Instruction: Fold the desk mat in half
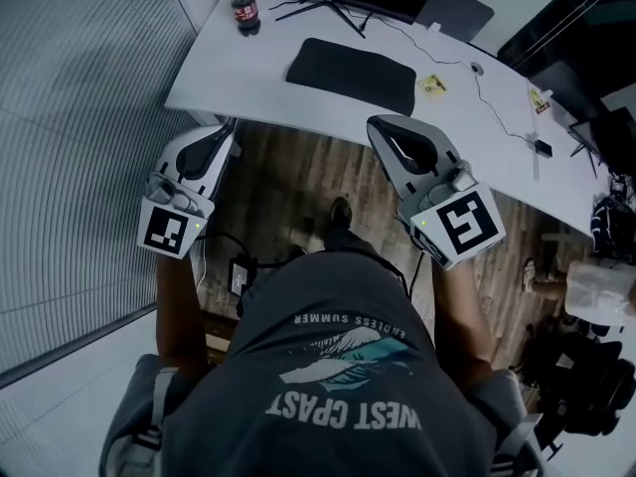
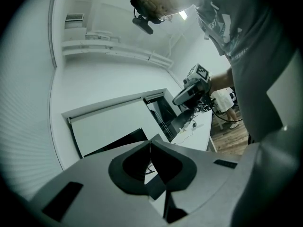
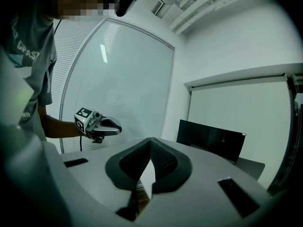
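**Head view.** A black rectangular desk mat (image 1: 353, 74) lies flat on the curved white desk (image 1: 229, 78), close to its near edge. A dark-capped cola bottle (image 1: 244, 8) stands well apart at the far left corner. The left gripper (image 1: 221, 137) and right gripper (image 1: 383, 127) are held over the wooden floor, short of the desk. Neither touches the mat. From this height I cannot tell whether the mat is a single layer or doubled. The scene fits a mat waiting to be folded as well as one already folded with the grippers clear of it.

**Left gripper view.** The left gripper's tips meet with nothing between them. It points up across the room, so it is judged to be carried, not working.

**Right gripper view.** The right gripper's tips likewise meet on nothing. A black flat monitor (image 3: 210, 138) stands beyond.
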{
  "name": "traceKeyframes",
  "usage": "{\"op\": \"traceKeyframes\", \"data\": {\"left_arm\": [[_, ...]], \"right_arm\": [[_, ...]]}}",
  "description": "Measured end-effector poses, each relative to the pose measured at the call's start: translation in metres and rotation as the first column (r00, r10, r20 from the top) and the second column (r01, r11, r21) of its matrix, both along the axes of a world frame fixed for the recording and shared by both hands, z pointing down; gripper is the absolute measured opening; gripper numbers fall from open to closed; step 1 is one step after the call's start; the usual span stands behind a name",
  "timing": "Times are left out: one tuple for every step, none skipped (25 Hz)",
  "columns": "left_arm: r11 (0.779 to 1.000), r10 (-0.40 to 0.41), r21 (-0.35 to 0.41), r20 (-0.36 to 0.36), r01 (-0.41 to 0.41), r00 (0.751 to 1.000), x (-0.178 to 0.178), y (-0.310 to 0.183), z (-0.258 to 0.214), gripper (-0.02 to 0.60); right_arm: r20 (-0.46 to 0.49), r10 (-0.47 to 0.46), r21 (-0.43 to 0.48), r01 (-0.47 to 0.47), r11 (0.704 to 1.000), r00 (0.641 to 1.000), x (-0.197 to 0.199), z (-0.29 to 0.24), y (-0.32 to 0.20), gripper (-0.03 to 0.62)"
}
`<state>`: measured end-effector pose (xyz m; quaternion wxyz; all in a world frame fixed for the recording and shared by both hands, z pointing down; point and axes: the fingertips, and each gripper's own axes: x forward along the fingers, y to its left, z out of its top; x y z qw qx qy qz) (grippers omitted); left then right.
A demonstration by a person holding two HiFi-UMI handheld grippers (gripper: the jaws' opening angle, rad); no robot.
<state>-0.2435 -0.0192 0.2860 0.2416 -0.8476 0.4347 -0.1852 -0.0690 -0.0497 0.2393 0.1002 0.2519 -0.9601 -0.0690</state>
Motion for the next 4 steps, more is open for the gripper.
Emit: {"op": "traceKeyframes", "data": {"left_arm": [[1.000,0.000,-0.004,0.000,0.000,1.000,0.0000,0.0010,0.0012,0.023],[1.000,0.000,-0.007,-0.002,0.000,1.000,0.0002,0.0019,0.0020,0.023],[1.000,0.000,-0.009,-0.004,0.000,1.000,0.0006,0.0029,0.0023,0.023],[1.000,0.001,-0.011,-0.007,-0.001,1.000,0.0010,0.0039,0.0025,0.023]], "right_arm": [[-0.001,0.000,-0.001,0.000,1.000,1.000,0.0001,0.0003,0.0008,0.025],[-0.001,0.000,-0.002,0.000,1.000,1.000,0.0004,0.0005,0.0016,0.025],[-0.002,0.000,-0.004,0.000,1.000,1.000,0.0007,0.0006,0.0022,0.025],[-0.003,-0.001,-0.006,0.001,1.000,1.000,0.0011,0.0007,0.0029,0.025]]}}
